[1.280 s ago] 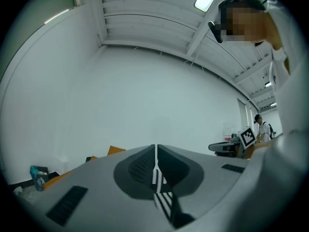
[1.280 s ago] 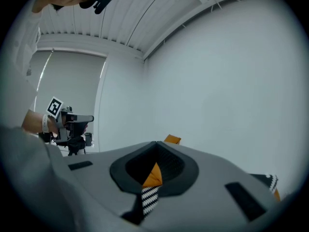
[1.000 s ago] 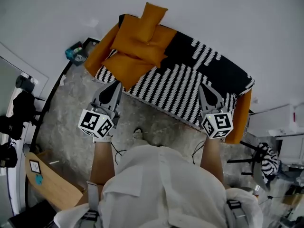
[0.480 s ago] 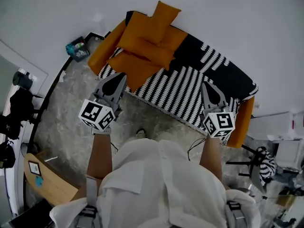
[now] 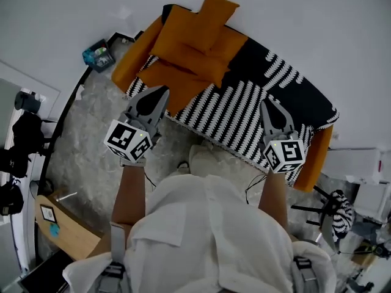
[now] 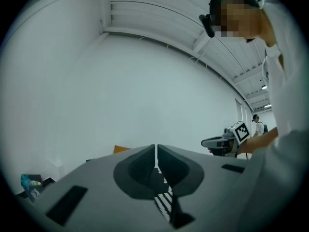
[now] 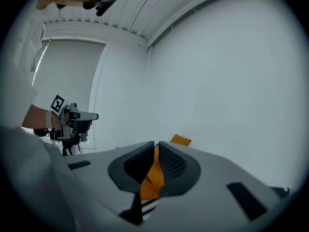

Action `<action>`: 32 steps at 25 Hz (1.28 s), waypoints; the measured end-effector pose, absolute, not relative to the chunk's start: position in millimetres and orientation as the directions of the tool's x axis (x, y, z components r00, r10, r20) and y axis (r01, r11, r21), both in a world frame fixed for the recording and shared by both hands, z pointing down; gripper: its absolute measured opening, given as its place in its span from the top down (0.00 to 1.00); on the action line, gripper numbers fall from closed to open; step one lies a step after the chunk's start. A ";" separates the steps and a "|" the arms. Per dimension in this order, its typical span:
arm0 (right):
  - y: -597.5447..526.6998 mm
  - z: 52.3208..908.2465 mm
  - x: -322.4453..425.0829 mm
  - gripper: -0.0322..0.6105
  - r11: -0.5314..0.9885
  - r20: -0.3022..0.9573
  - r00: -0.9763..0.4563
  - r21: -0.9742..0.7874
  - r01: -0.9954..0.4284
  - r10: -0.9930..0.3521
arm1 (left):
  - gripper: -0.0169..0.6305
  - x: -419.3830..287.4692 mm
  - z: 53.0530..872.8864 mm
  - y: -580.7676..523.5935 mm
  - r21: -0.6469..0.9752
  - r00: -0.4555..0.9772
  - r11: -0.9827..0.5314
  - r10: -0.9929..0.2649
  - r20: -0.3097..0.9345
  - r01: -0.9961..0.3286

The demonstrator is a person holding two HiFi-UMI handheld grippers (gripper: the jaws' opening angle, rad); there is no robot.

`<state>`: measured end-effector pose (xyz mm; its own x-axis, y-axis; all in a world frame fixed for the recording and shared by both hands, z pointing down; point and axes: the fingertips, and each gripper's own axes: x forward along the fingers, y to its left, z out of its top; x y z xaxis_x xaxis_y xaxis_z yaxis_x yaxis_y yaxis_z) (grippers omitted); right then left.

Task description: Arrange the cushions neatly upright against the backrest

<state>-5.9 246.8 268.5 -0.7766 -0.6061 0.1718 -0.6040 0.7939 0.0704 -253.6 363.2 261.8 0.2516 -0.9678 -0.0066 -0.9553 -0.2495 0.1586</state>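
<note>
Cushions (image 5: 189, 41): orange, plain, square-ish and soft-looking. Several are heaped at the left end of the sofa (image 5: 244, 112), against the orange left armrest (image 5: 135, 55). Count unclear, maybe four, because they overlap. One at the back corner stands tilted on a corner against the wall side. The rest lie flat or slumped across each other, and the lowest reaches the seat's front edge.

Backrest (image 5: 278, 78): black with white dashes. It is bare along the middle and the right end, with no cushion on it there. Seat cover is black-and-white stripes, empty from the middle to the right armrest (image 5: 316, 157).

Progress: looks like the very start. Nothing is upright and spaced along the backrest, and no cushion is gripped. Everything is left to do: pull the pile apart, stand each cushion up, spread them along the back.

Left gripper (image 5: 162, 91): in front of the seat's front edge, just short of the lowest cushion, aimed at the pile. Its jaws are pressed together with only a hairline slit, nothing between them. Only a striped bit of the sofa shows below them in its own view.

Right gripper (image 5: 269, 104): over the front edge toward the right end, well apart from the pile. Its jaws have just been opening and are now cracked a sliver, nothing between them. The orange seen through the gap is far-off cushion or armrest, not held.

Likely handling: light and floppy, may slump when stood up.
</note>
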 end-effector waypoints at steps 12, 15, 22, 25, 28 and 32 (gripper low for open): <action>113.7 285.6 -64.3 0.81 0.849 0.184 -0.831 0.045 -0.527 -0.525 | 0.93 -282.2 269.6 227.0 0.130 0.237 -0.228 -0.970 0.056 -0.965; 94.6 294.1 -74.2 0.79 0.869 0.190 -0.851 0.023 -0.495 -0.490 | 0.93 -281.8 274.8 207.3 0.123 0.231 -0.221 -0.970 0.070 -0.967; 57.4 311.4 -102.0 0.74 0.885 0.212 -0.869 -0.034 -0.465 -0.448 | 0.93 -286.4 293.0 163.9 0.130 0.243 -0.229 -0.964 0.109 -0.965; 44.1 320.1 -119.2 0.72 0.888 0.233 -0.868 -0.034 -0.458 -0.438 | 0.93 -296.5 299.7 143.2 0.137 0.253 -0.237 -0.961 0.116 -0.962; 29.6 331.0 -138.7 0.70 0.886 0.254 -0.864 -0.050 -0.460 -0.434 | 0.91 -308.7 308.8 122.1 0.143 0.274 -0.256 -0.953 0.128 -0.956; 9.8 346.8 -175.4 0.67 0.880 0.283 -0.858 -0.087 -0.468 -0.428 | 0.89 -332.2 322.7 97.0 0.163 0.315 -0.290 -0.937 0.153 -0.943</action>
